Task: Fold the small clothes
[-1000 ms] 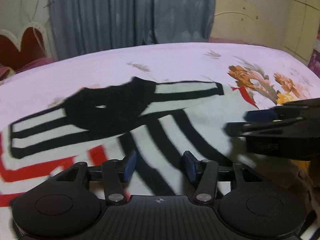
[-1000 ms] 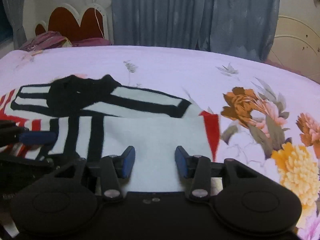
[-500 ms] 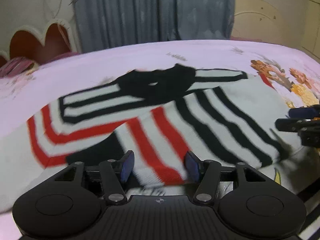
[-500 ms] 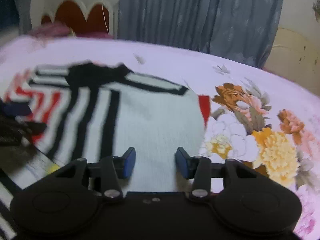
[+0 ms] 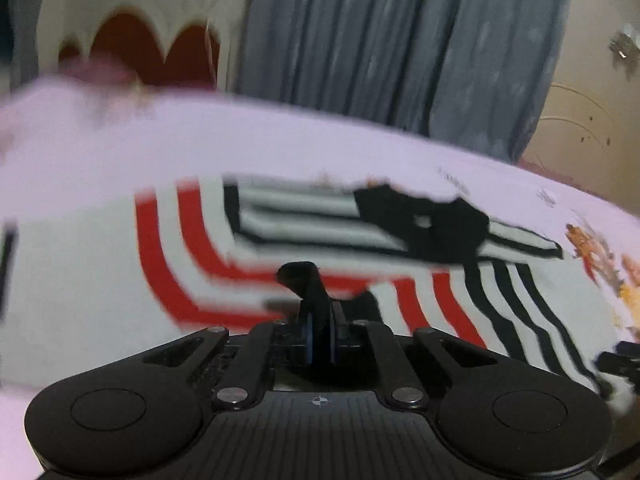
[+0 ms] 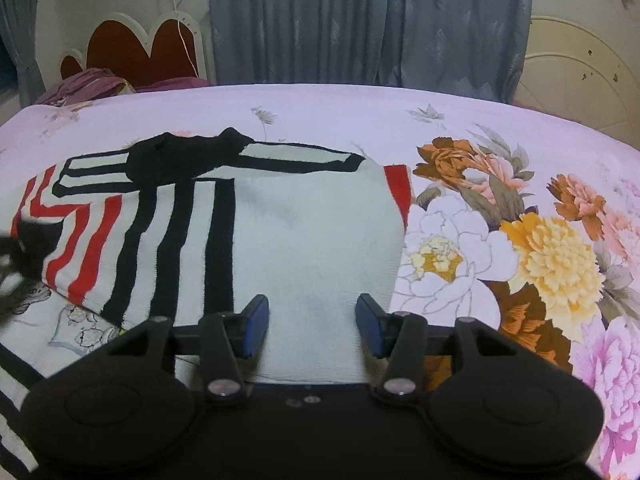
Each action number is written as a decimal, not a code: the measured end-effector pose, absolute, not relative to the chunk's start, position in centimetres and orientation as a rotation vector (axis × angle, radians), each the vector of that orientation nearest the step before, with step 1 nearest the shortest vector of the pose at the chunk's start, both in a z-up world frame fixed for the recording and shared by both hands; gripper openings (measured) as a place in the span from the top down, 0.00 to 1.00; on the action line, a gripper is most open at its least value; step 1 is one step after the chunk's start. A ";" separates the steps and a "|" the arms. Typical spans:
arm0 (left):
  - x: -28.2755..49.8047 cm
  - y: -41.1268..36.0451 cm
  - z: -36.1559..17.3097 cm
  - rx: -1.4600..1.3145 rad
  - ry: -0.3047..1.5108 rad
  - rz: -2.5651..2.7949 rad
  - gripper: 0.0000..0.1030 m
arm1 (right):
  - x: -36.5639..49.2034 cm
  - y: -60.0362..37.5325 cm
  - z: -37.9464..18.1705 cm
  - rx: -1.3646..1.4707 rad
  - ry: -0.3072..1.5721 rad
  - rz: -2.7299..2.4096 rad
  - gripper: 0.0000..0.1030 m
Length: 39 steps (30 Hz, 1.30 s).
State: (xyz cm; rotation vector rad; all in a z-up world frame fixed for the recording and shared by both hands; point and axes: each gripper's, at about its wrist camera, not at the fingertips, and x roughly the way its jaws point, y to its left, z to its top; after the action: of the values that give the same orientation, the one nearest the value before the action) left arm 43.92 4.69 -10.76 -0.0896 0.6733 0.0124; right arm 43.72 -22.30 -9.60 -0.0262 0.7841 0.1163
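A small white shirt with black and red stripes and a black collar (image 6: 192,152) lies on the bed; it also shows in the left wrist view (image 5: 360,248). My left gripper (image 5: 319,336) is shut on a black piece of the shirt's cloth (image 5: 308,284), which sticks up between its blue pads. My right gripper (image 6: 312,324) is open, low over the plain white part of the shirt (image 6: 320,232), holding nothing. The left gripper shows blurred at the left edge of the right wrist view (image 6: 24,248).
The bed has a pink sheet with large printed flowers (image 6: 520,248) on the right. A red headboard (image 6: 136,52) and a purple bundle (image 6: 84,84) are at the far left. Grey curtains (image 6: 360,20) hang behind the bed.
My left gripper has swung left across the shirt and closed from open onto black cloth. My right gripper stayed open and drew back a little over the white panel.
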 end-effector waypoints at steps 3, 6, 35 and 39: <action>44.5 4.1 -12.5 0.056 0.704 -0.003 0.93 | 43.6 -22.2 -9.8 -0.040 0.790 0.118 0.55; 43.8 4.2 -12.6 0.134 0.685 0.043 0.45 | 43.5 -21.9 -9.9 -0.065 0.795 0.116 0.55; 48.2 -1.9 -12.4 0.147 0.823 -0.176 0.00 | 49.6 -19.9 -9.3 -0.125 0.809 0.104 0.62; 47.4 -2.0 -12.5 0.142 0.820 -0.151 0.00 | 47.1 -19.4 -8.3 -0.087 0.770 0.123 0.60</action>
State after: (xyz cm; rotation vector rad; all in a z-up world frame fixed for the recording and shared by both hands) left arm 47.39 -2.00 -12.46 0.1423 0.8203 -0.1511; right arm 47.07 -19.41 -8.26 -0.0873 0.7703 0.1229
